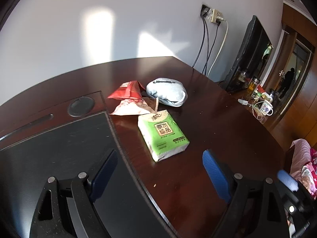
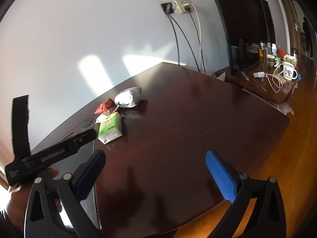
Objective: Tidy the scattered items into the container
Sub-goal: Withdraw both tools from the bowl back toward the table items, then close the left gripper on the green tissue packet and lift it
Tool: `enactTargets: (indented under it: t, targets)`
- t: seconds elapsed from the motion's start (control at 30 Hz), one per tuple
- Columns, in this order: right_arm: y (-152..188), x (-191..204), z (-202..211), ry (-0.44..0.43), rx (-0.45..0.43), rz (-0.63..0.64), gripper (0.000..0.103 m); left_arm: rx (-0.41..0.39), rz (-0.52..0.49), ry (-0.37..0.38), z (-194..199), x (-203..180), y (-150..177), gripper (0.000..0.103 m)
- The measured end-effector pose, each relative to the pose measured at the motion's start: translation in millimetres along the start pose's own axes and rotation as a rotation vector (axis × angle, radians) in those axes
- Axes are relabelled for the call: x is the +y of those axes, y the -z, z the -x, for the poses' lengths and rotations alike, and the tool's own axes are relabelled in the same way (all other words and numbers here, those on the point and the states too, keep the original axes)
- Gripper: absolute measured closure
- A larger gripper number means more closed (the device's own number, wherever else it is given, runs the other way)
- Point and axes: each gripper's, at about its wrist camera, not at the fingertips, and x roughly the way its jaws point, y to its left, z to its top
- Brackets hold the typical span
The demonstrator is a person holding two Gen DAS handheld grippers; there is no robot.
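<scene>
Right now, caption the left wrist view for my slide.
Open left tongs hover before a green tissue pack, snack packets and rolled cloth.

A lived-in home room, by the look of it: a dark wooden surface with an inset desk pad, a flat screen leaning by the wall, cables dropping from a wall socket, mugs and bottles crowding a side cabinet, floral bedding at the edge, wooden flooring and a wooden door.
</scene>
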Motion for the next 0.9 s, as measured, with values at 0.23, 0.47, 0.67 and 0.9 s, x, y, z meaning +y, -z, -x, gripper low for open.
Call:
enactTargets:
  t: [0.23, 0.47, 0.67, 0.9]
  targets:
    - [1, -16, 0, 0.017, 0.012, -0.026, 0.000, 0.011, 0.006, -0.088, -27, -13, -12, 0.014]
    - [2, -26, 0, 0.017, 0.015, -0.043, 0.000, 0.032, -0.001, -0.160, -43, -18, -15, 0.014]
    - [5, -31, -2, 0.015, 0.030, -0.058, 0.000, 0.064, -0.035, -0.177, -52, -22, -19, 0.014]
    - [9, -37, -5, 0.011, 0.047, -0.076, 0.000, 0.067, 0.005, -0.130, -52, -15, -17, 0.014]
